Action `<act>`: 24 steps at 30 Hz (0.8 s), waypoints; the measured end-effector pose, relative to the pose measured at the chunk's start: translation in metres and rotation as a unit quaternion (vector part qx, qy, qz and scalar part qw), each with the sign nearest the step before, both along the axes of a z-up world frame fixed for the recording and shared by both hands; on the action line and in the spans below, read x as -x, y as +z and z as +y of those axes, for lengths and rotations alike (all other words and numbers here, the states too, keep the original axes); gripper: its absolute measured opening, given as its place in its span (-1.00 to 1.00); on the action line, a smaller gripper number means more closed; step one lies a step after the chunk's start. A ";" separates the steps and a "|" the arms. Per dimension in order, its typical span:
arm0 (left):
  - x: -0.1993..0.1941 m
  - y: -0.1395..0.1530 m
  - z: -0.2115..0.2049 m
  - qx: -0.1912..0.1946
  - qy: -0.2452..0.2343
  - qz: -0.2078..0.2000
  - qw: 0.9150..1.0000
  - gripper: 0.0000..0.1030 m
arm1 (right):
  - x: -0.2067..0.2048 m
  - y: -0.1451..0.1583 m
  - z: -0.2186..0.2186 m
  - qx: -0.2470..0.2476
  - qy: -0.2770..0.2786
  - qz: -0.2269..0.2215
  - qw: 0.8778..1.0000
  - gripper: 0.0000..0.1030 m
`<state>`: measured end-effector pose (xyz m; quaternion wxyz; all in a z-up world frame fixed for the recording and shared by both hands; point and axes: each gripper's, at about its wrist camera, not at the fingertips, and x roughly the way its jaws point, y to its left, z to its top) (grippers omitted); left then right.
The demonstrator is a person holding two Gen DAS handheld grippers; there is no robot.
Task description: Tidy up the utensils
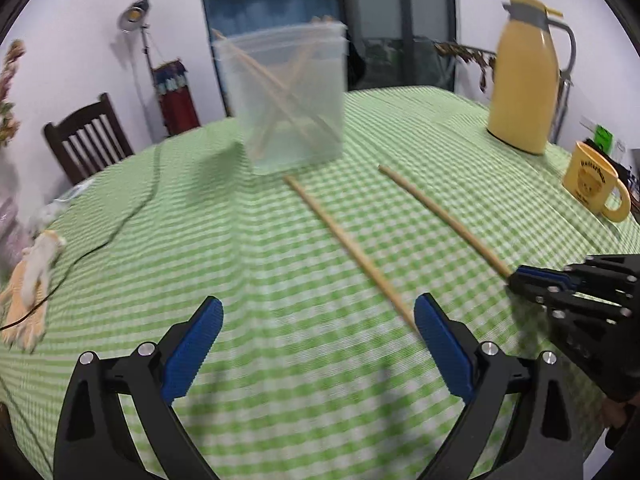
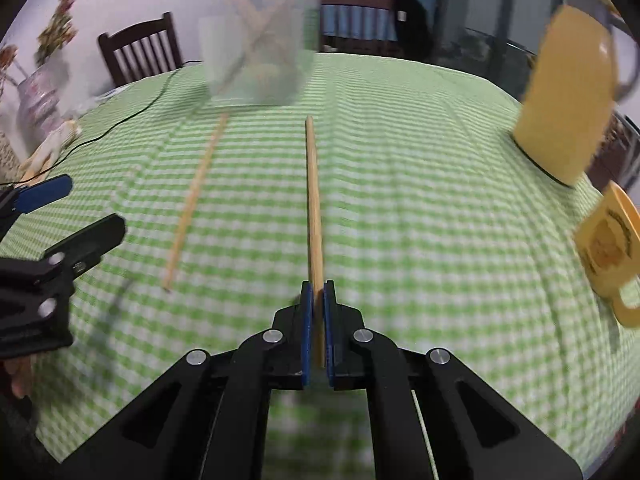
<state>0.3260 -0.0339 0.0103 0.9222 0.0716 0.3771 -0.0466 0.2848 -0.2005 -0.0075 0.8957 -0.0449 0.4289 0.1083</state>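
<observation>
Two wooden chopsticks lie on the green checked tablecloth (image 1: 280, 248). My right gripper (image 2: 318, 286) is shut on the near end of one chopstick (image 2: 313, 200), which points away toward a clear plastic container (image 2: 260, 40) holding several more chopsticks. In the left wrist view that gripper (image 1: 516, 276) comes in from the right, clamped on the same chopstick (image 1: 440, 216). The other chopstick (image 1: 348, 248) runs from the container (image 1: 288, 96) down to my left gripper (image 1: 318, 312), which is open; the stick's tip ends by the right pad (image 1: 436, 336). From the right wrist, this loose chopstick (image 2: 192, 204) lies left of the held one.
A yellow thermos jug (image 1: 524, 80) and a yellow mug (image 1: 592, 184) stand at the right of the table. A black cable (image 1: 120, 224) crosses the left side beside a cloth toy (image 1: 32, 276). A dark wooden chair (image 1: 84, 136) stands behind the table.
</observation>
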 end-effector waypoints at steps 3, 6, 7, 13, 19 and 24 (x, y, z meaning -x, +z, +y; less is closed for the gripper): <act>-0.017 -0.014 -0.021 -0.008 -0.004 0.035 0.999 0.81 | 0.005 -0.001 -0.019 -0.003 -0.019 -0.005 1.000 -0.89; -0.025 -0.028 -0.040 -0.038 -0.012 0.052 0.998 0.82 | 0.009 -0.001 -0.027 -0.008 -0.025 -0.006 1.000 -0.89; -0.025 -0.029 -0.043 -0.042 -0.014 0.051 0.998 0.81 | 0.010 -0.001 -0.027 -0.007 -0.025 -0.006 1.000 -0.89; -0.017 -0.030 -0.032 0.018 -0.030 0.059 0.998 -0.22 | 0.015 -0.002 -0.022 -0.007 -0.011 -0.010 1.000 -0.89; 0.003 -0.027 -0.009 0.027 -0.053 0.063 0.996 -0.89 | 0.018 -0.001 -0.011 -0.010 0.003 -0.009 1.000 -0.89; 0.026 -0.025 0.032 0.081 -0.055 0.081 0.992 -0.94 | 0.020 -0.001 -0.010 -0.009 0.005 -0.010 1.000 -0.89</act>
